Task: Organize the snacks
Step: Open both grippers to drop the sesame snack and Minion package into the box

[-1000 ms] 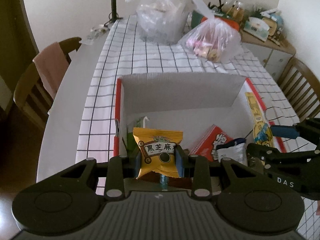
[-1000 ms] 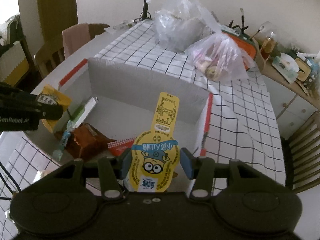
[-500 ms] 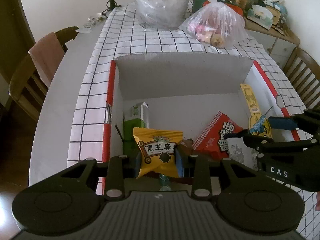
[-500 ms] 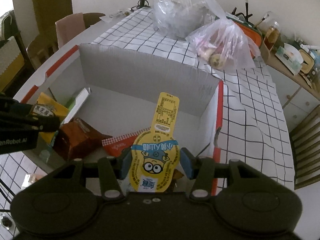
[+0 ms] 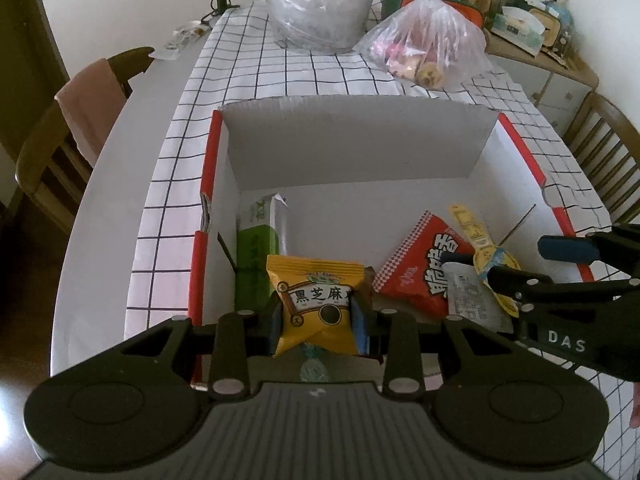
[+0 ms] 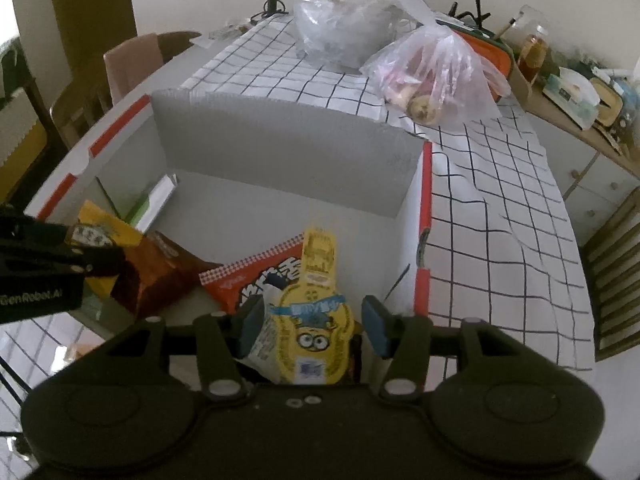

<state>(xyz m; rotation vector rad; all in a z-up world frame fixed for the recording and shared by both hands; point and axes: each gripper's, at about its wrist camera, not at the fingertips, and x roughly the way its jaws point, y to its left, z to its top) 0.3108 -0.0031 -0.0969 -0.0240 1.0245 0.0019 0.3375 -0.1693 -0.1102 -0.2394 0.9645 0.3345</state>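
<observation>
My left gripper (image 5: 318, 316) is shut on a yellow black-sesame snack packet (image 5: 318, 302) and holds it over the near left part of the white cardboard box (image 5: 352, 148). My right gripper (image 6: 312, 326) stands open over the box's near right part; the yellow minion snack (image 6: 310, 338) lies tilted between its pads, loose. In the box lie a red snack bag (image 5: 420, 276), a green pack (image 5: 256, 252) and a brown bag (image 6: 156, 272). The right gripper shows at the right in the left wrist view (image 5: 532, 268).
The box (image 6: 280, 148) stands on a checked tablecloth (image 5: 280, 76). Two clear plastic bags (image 5: 428, 44) with food stand behind it. Wooden chairs stand at the left (image 5: 60, 152) and right (image 5: 604, 148). A cluttered sideboard (image 6: 580, 92) is at the far right.
Both grippers moved forward and down into the box. The right gripper's jaws opened and the minion snack tipped loose between them. The left gripper still holds its packet.
</observation>
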